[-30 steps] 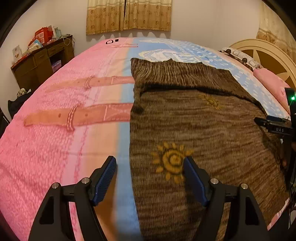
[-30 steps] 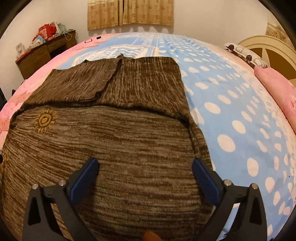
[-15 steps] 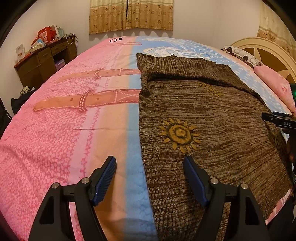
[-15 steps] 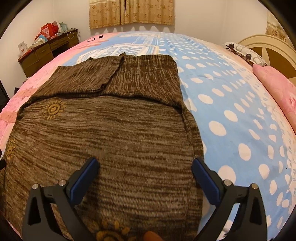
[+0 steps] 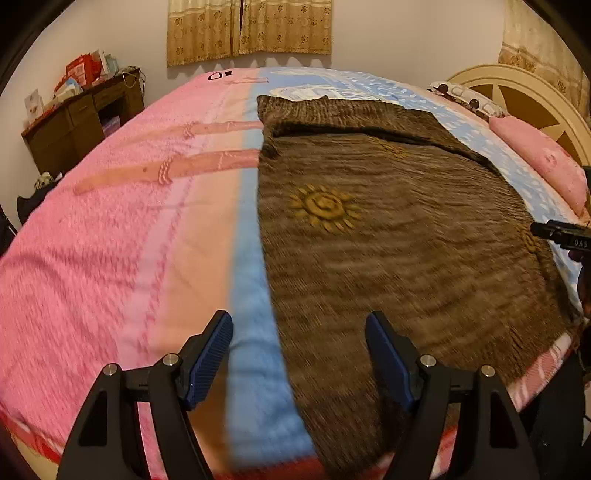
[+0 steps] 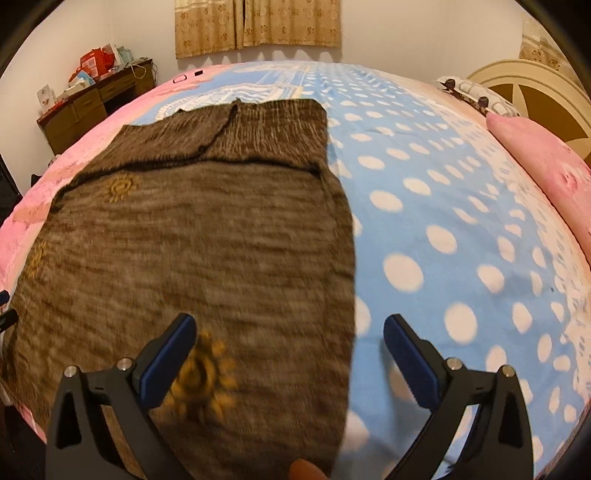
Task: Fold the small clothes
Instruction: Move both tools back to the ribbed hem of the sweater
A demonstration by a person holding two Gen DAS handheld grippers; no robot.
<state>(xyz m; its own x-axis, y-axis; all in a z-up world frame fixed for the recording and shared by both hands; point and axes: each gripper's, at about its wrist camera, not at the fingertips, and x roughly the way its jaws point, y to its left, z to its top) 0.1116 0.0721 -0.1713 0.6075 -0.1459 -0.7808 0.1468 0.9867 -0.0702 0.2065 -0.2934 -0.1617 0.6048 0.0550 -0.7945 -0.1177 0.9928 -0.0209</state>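
jaws of the left gripper (image 5: 299,354) and right gripper (image 6: 290,356) stand apart, empty, each straddling a side edge of the brown sweater (image 5: 399,236) lying flat toward the bed's (image 5: 110,240) near edge; uneven grabs could skew the fold.

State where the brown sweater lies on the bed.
The brown sweater lies flat on the bedspread, where pink meets blue, its far end folded over, pink pillow to its right.

A pink and blue bedspread (image 5: 122,236) with white dots covered the bed. At ten o'clock stood a wooden desk (image 5: 79,122) with clutter on it, at twelve o'clock hung beige curtains (image 6: 258,26), and at two o'clock lay a pink pillow (image 6: 543,166) near a cream headboard (image 5: 524,99).
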